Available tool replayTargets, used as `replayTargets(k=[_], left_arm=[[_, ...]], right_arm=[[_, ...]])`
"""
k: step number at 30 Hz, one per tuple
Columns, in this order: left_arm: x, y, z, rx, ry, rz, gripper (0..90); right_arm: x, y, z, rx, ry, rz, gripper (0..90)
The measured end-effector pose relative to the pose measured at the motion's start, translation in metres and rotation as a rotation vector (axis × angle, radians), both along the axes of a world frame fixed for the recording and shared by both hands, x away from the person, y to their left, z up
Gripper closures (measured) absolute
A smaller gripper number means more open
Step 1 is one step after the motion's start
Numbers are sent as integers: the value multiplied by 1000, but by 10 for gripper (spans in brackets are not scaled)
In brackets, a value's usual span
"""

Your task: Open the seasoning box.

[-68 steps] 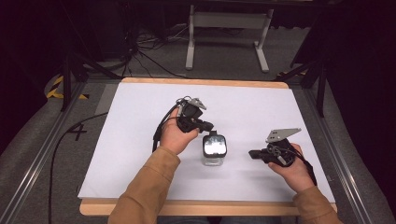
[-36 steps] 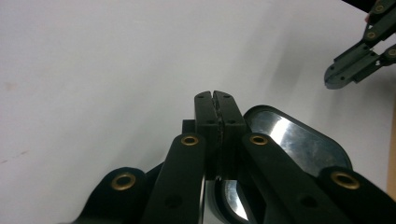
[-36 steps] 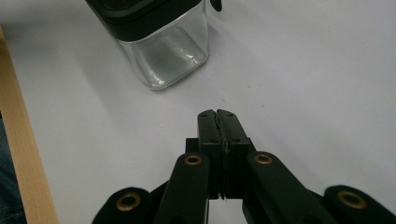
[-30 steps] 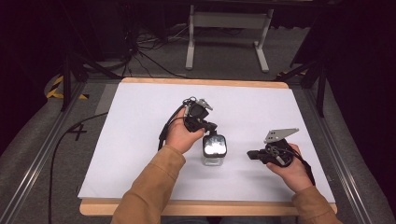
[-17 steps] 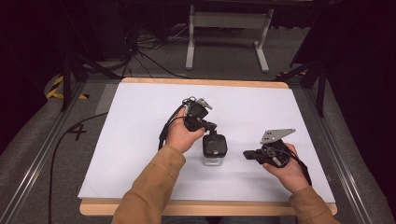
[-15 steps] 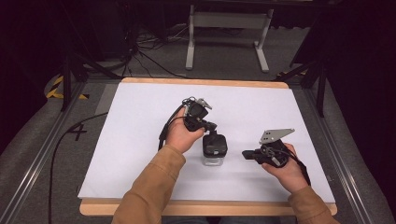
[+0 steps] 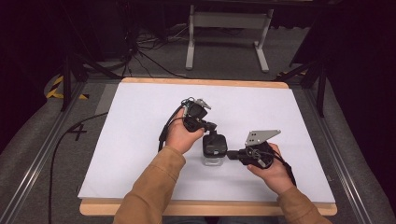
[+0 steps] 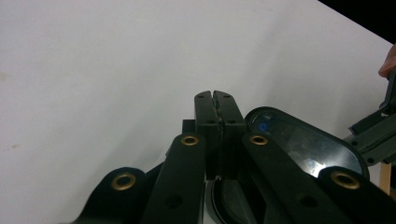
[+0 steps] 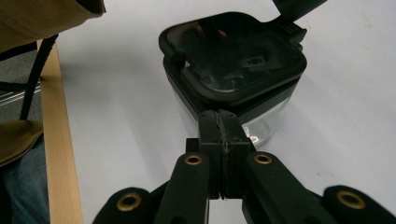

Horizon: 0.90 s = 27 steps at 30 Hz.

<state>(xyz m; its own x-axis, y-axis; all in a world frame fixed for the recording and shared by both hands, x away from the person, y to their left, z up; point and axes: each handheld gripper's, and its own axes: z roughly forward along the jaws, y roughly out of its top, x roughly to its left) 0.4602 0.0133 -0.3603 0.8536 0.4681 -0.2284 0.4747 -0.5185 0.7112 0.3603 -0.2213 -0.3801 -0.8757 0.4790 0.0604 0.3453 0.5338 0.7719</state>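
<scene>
Already the black lid (image 7: 214,143) sat on the clear box (image 9: 266,122); both grippers (image 7: 232,155) (image 8: 215,108) were pressed together, empty, touching it.

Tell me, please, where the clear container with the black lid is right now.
In the high view, the container stands on the white table, slightly right of centre, between the left gripper and right gripper.

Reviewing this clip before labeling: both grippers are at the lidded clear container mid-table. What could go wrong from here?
1. Both grippers' jaws are closed, so neither holds the container. The right gripper meets it at the lid's edge and, if pushed, could slide or tip it rather than work the lid.
2. The left gripper sits at the opposite side of the dark lid. Uneven pressing from the two sides may twist the container on the smooth white table.
</scene>
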Motion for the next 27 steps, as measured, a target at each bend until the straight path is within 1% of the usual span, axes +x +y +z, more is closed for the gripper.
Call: replayTargets(k=[1, 4, 6, 8, 10, 11, 12, 15, 18, 21, 22, 23, 24, 26, 27], left_arm=[[0, 0, 0, -1, 3, 6, 900], [-5, 5, 7, -31, -3, 12, 900], [-9, 9, 14, -48, -20, 13, 900], [-20, 15, 26, -43, -49, 13, 900], [-28, 19, 33, -33, -63, 2, 900], [-35, 21, 37, -29, -71, -5, 900], [-35, 21, 37, -29, -71, -5, 900], [-50, 25, 44, -5, -76, -32, 900], [-66, 27, 50, 3, -80, -66, 900], [-80, 27, 53, 10, -84, -93, 900], [-85, 27, 53, 6, -82, -103, 900], [-88, 28, 53, 10, -73, -118, 900], [-91, 27, 52, 1, -66, -122, 900], [-96, 25, 49, 22, -54, -133, 900], [-98, 24, 46, 34, -55, -124, 900]], right_arm=[[0, 1, 0, 1, -2, -1, 899], [1, 1, 1, 6, -4, -1, 899], [2, 2, 1, 7, -7, 0, 899], [3, 2, 2, 9, -12, 3, 899], [4, 3, 4, 11, -17, 6, 899], [4, 3, 5, 13, -21, 7, 899], [5, 3, 6, 17, -24, 7, 899], [5, 3, 8, 27, -29, 0, 899], [7, 3, 11, 53, -42, -4, 899], [7, 5, 13, 63, -51, -9, 899], [7, 5, 13, 64, -52, -10, 899], [8, 6, 13, 67, -53, -14, 899], [8, 6, 13, 69, -53, -16, 899], [9, 6, 14, 79, -58, -20, 899], [9, 6, 14, 83, -59, -23, 899]])
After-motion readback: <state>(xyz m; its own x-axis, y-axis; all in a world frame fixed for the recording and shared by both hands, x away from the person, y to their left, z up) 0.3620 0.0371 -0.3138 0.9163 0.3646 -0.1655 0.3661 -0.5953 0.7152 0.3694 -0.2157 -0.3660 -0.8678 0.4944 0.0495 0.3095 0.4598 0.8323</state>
